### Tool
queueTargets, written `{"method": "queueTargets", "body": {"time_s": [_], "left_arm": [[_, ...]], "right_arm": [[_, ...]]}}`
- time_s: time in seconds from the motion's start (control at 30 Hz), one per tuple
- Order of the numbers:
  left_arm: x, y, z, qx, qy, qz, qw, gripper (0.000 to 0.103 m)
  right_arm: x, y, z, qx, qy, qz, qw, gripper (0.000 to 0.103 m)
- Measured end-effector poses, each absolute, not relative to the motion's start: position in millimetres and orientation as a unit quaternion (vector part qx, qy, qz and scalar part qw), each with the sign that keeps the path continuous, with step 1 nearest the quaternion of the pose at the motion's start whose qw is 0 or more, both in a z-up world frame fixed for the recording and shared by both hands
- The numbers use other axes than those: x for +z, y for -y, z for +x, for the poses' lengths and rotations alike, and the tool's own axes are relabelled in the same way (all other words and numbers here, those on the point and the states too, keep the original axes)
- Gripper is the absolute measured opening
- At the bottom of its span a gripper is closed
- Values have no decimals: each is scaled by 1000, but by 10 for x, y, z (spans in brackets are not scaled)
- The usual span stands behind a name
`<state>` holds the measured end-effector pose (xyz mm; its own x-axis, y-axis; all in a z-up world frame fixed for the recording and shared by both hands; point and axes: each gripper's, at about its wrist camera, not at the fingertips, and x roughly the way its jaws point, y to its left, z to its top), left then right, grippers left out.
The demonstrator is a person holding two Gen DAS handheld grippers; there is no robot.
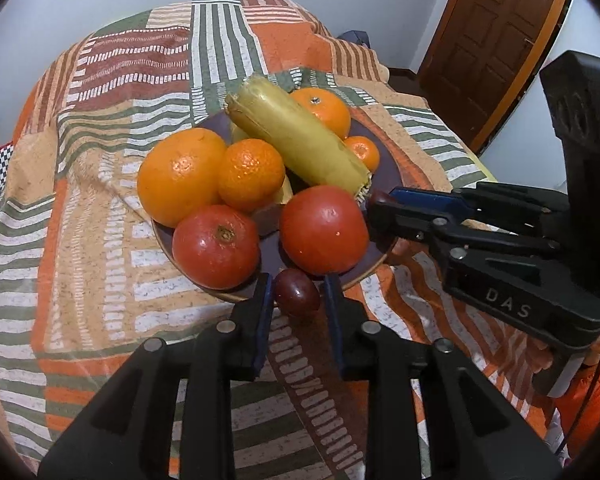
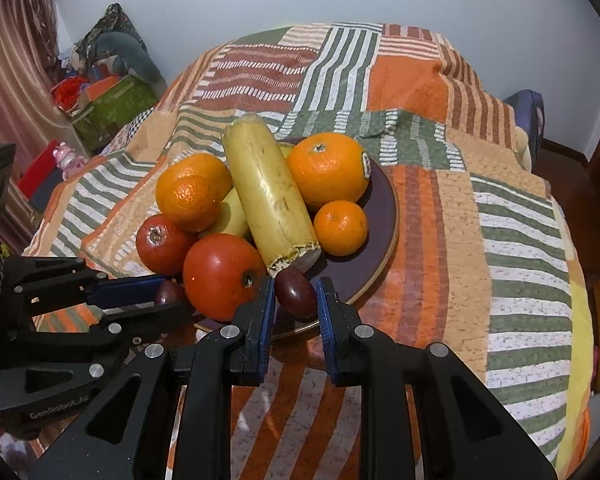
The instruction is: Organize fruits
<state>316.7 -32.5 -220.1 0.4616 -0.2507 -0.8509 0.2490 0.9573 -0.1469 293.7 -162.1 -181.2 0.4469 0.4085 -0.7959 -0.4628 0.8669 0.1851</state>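
A dark purple plate [image 1: 385,168] [image 2: 383,216] on the striped cloth holds oranges [image 1: 180,176] [image 2: 327,172], red tomatoes [image 1: 323,228] [image 2: 220,268] and a long yellow piece of fruit [image 1: 296,136] [image 2: 268,188]. My left gripper [image 1: 298,292] [image 2: 168,292] is shut on a dark red grape [image 1: 298,294] at the plate's near rim. My right gripper [image 2: 296,292] [image 1: 379,200] is shut on another dark red grape [image 2: 296,294], just over the plate's edge beside a tomato.
The patchwork striped cloth [image 1: 100,240] [image 2: 499,240] covers the whole surface. A wooden door [image 1: 495,40] stands at the right. Boxes and bags [image 2: 108,100] are piled at the far left by a curtain.
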Motion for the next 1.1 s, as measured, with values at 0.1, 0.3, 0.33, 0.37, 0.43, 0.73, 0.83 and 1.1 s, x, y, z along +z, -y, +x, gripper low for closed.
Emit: {"method": "queueTargets", "body": {"time_s": [0.1,0.3,0.33,0.37,0.43,0.73,0.83,1.1], "left_arm": [[-2207,322,3161,-145,-498,-3,855,38],[-2090,291,3048,-138,-486,6,863,40],[-2049,276,3020,-137,-482,5,866,40],[-1996,260,2989,-134,-476,5,869,40],[-1835,215,2901,-119,-453,5,883,40],[-780,9,2271,-81,-316,-6,945,40],[-399,4,1979,-83,-264,-2,961,40],[255,17,1186,-89,-156,3,984,50]], "right_arm": [[-1813,1603,2935,257,-458,-41,850,20],[-1757,1615,2891,253,-455,-41,853,30],[-1730,1627,2872,251,-453,-40,855,30],[-1697,1645,2849,249,-450,-38,857,30],[-1588,1692,2789,245,-440,-32,864,30],[-516,1886,2157,240,-313,-7,919,30],[-148,1926,1853,231,-262,3,937,30],[354,1863,1180,230,-163,10,959,30]]}}
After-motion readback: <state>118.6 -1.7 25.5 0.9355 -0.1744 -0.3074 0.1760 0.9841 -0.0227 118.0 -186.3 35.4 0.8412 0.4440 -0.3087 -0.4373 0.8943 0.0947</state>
